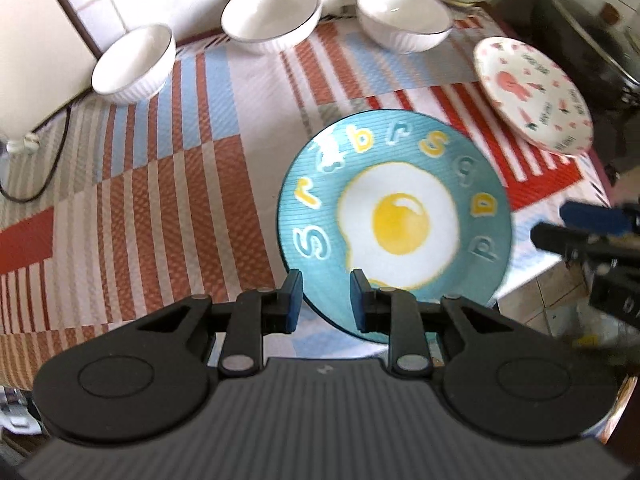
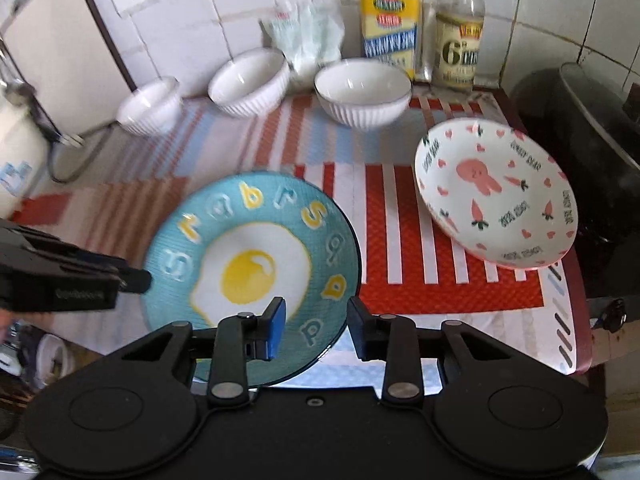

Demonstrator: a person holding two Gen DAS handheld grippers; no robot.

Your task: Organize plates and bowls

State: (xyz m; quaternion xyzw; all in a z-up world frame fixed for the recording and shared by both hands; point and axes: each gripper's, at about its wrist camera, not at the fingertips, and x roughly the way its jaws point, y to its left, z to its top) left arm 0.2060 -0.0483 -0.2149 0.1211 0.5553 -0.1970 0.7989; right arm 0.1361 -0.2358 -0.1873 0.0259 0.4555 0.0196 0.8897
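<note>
A teal plate with a fried-egg picture (image 1: 396,220) (image 2: 252,264) lies on the striped mat near the table's front edge. A white plate with a pink rabbit (image 1: 532,96) (image 2: 496,196) lies at the right. Three white ribbed bowls (image 1: 134,64) (image 1: 272,14) (image 1: 404,16) stand in a row at the back; they also show in the right wrist view (image 2: 150,106) (image 2: 248,82) (image 2: 362,92). My left gripper (image 1: 326,300) is open, its jaws over the teal plate's near rim. My right gripper (image 2: 316,328) is open over the plate's near right rim.
Two bottles (image 2: 390,20) (image 2: 460,28) and a crumpled bag (image 2: 308,36) stand against the tiled wall. A dark pot (image 2: 580,140) sits right of the table. A white appliance (image 2: 60,40) with a cable stands at the left. The table edge (image 2: 576,320) is close on the right.
</note>
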